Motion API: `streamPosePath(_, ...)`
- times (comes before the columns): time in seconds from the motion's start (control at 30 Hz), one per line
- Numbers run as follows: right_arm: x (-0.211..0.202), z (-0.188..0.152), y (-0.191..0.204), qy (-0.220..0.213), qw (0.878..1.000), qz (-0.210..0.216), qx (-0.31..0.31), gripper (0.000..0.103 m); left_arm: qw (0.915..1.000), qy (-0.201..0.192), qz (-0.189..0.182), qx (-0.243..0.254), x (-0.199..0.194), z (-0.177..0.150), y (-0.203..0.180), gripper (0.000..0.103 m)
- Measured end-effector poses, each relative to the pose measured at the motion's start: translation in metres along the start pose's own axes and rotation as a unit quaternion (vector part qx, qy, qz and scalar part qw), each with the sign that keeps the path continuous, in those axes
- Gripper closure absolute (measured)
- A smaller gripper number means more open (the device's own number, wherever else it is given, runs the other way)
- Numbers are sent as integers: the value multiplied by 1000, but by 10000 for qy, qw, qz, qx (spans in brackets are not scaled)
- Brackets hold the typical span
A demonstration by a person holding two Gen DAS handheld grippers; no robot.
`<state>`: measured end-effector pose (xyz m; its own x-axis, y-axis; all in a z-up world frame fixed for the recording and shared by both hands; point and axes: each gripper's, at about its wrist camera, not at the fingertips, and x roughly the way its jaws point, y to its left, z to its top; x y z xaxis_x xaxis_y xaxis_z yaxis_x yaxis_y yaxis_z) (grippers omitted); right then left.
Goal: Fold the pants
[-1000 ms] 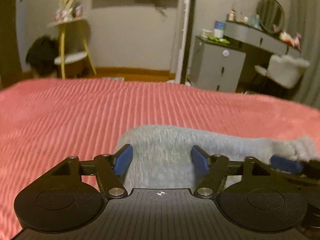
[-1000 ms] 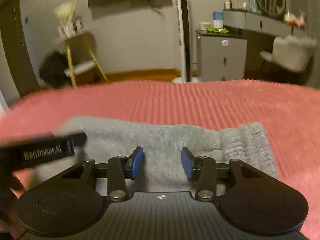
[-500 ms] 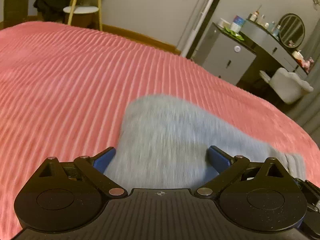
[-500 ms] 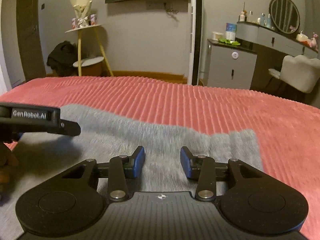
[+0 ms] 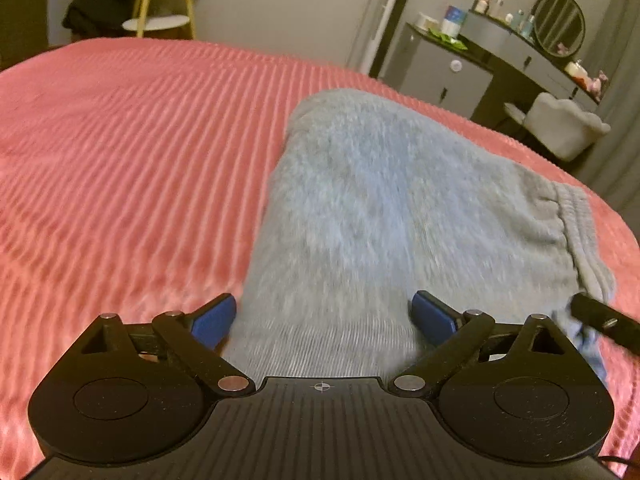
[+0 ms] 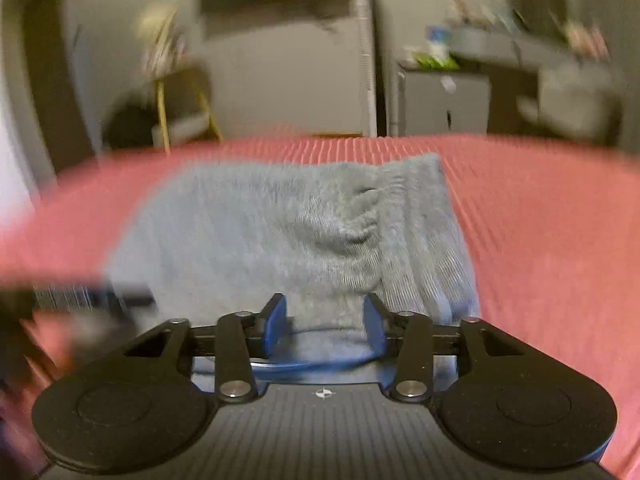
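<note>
Smoothing the folded grey pants (image 5: 392, 208) on the pink bedspread (image 5: 120, 152): left gripper (image 5: 322, 316) fingers wide apart, right gripper (image 6: 325, 322) fingers apart around bunched cloth — press flat, don't drag.

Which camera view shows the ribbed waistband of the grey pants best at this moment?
The right wrist view: the waistband runs nearly full length ahead of the right gripper, ribs legible despite blur. In the left wrist view the waistband sits squeezed at the right edge, beyond the left gripper, and is softer.

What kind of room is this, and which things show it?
Most likely a bedroom: the pants lie on a bed with a pink cover, and a dresser with a round mirror stands behind.
</note>
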<state>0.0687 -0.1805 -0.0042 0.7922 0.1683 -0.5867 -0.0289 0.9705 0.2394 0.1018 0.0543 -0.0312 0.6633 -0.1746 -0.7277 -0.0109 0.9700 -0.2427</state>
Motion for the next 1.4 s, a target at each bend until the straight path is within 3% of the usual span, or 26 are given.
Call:
streamPosePath(0.03,-9,-2,-15,-2,9981,131,607,36,10000,-62,-26,-26,-7,-6,1,5)
streamPosePath(0.1,-21,-12,-38,38,9900,-90,1406,23,9997,-226,-25,-104,-17,-19,2,5)
streamPosePath(0.17,-25,-24,-60,141,9791,-46,2028,24,9992,-269,-21,-286,-18,-27,2,4)
streamPosePath(0.23,-26,-31,-80,217,9584,188,2840,25,9976,-252,-106,-639,-15,-34,11,4)
streamPosePath(0.33,-25,-36,-95,202,9364,450,3475,24,9952,-269,-192,-917,-14,-34,15,4)
streamPosePath(0.4,-23,-38,-97,275,9296,493,3642,24,9964,-350,-130,-766,-16,-34,13,4)
streamPosePath(0.5,-24,-22,-91,51,9354,593,3486,24,9966,-431,-119,-693,-17,-39,12,4)
streamPosePath(0.57,-15,-14,-93,90,9341,327,3555,25,9962,-431,-145,-738,-16,-38,12,4)
streamPosePath(0.67,4,-15,-103,229,9155,281,4008,33,9956,-465,-187,-794,-18,-40,13,4)
streamPosePath(0.7,8,-17,-106,231,9082,285,4169,49,9952,-502,-203,-819,-19,-41,14,4)
streamPosePath(0.8,12,-24,-114,128,8871,463,4590,48,9932,-566,-197,-999,-20,-40,20,5)
streamPosePath(0.9,22,-20,-113,74,8851,475,4629,40,9905,-485,-240,-1264,-17,-40,29,4)
streamPosePath(1.0,27,-10,-110,91,8956,290,4438,59,9887,-556,-224,-1373,-20,-38,32,5)
streamPosePath(1.07,18,-1,-103,49,9022,263,4304,64,9882,-619,-160,-1391,-23,-36,33,5)
streamPosePath(1.1,10,1,-102,2,8945,397,4452,65,9874,-657,-140,-1434,-25,-36,36,5)
streamPosePath(1.17,-2,-4,-108,-133,8644,876,4950,65,9852,-635,-119,-1587,-24,-33,42,6)
streamPosePath(1.2,-6,-8,-113,-183,8566,1002,5059,65,9838,-586,-105,-1689,-22,-31,47,6)
streamPosePath(1.23,-9,-10,-115,-196,8638,909,4952,65,9825,-535,-76,-1784,-21,-31,49,6)
streamPosePath(1.27,-9,-10,-114,-196,8873,620,4566,65,9815,-504,-81,-1847,-20,-31,52,6)
streamPosePath(1.3,-5,-10,-111,-107,9185,131,3950,62,9807,-488,-94,-1890,-19,-31,53,6)
streamPosePath(1.33,4,-11,-108,93,9404,-251,3391,56,9804,-481,-78,-1909,-19,-31,54,6)
streamPosePath(1.4,4,-14,-106,51,9512,-251,3074,49,9815,-488,-15,-1851,-20,-31,52,6)
